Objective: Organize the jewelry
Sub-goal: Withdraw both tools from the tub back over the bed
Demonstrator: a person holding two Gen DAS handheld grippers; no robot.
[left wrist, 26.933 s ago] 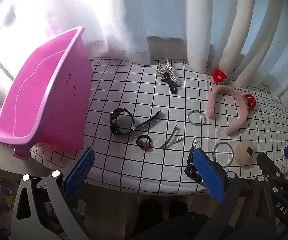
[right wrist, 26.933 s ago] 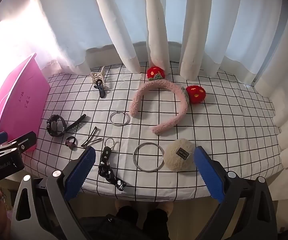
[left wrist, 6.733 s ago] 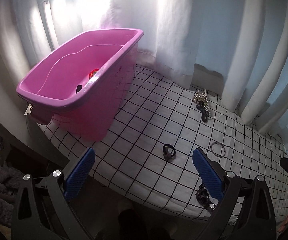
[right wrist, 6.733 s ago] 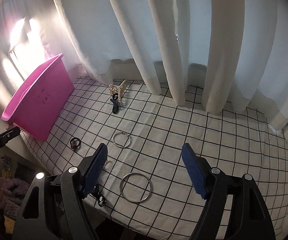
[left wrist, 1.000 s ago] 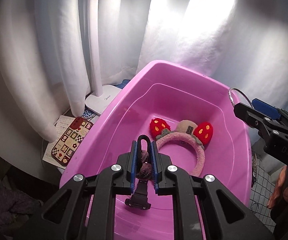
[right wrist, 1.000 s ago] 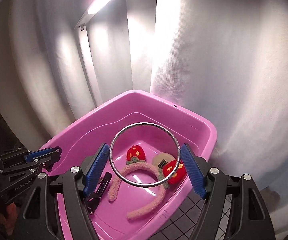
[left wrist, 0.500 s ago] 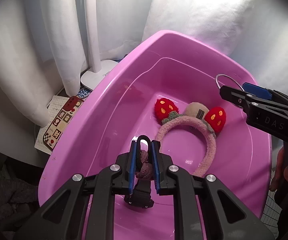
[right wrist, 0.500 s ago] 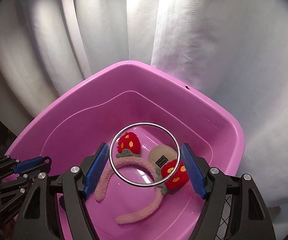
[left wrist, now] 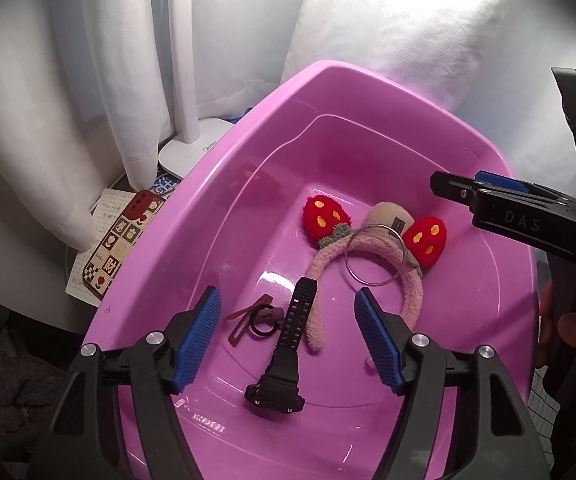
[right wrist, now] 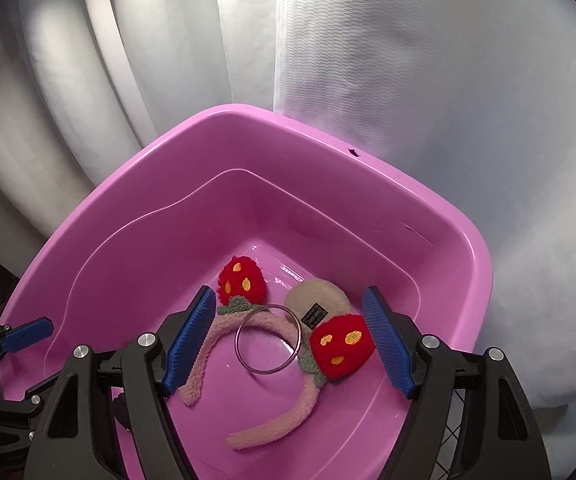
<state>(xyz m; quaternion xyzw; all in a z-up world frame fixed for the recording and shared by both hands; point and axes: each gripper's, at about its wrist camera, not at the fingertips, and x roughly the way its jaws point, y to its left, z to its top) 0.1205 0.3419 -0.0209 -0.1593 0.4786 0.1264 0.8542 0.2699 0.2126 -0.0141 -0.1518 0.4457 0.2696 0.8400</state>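
"DAS" was printed in pale letters on the side of the right hand-held gripper (left wrist: 484, 194) where it reached in from the right of the left wrist view, and the word "Midea" showed faintly on the white lamp base (left wrist: 194, 151) beside the pink tub (left wrist: 248, 152). A small dark tag with unreadable writing sat on the beige puff (right wrist: 316, 300). A patterned card (left wrist: 122, 240) lying next to the tub carried small pictures and characters too small to make out.

Inside the tub lay a fluffy pink headband (right wrist: 272, 420) with two red strawberry ears dotted yellow, and a thin silver ring (right wrist: 269, 338) rested on the tub floor within the headband's curve, touching its band. Nearer the left hand-held gripper (left wrist: 288, 336) were a black watch (left wrist: 288, 348) stretched out flat, a dark hair tie (left wrist: 264, 318) just beside its strap, and a thin brownish clip (left wrist: 248, 316) against the hair tie.

Half a second before, the left hand-held gripper had been clamped on the hair tie and the right one had held the silver ring between its blue pads. Now both stood wide and held nothing, above the tub, with the hair tie and the ring lying in the tub.
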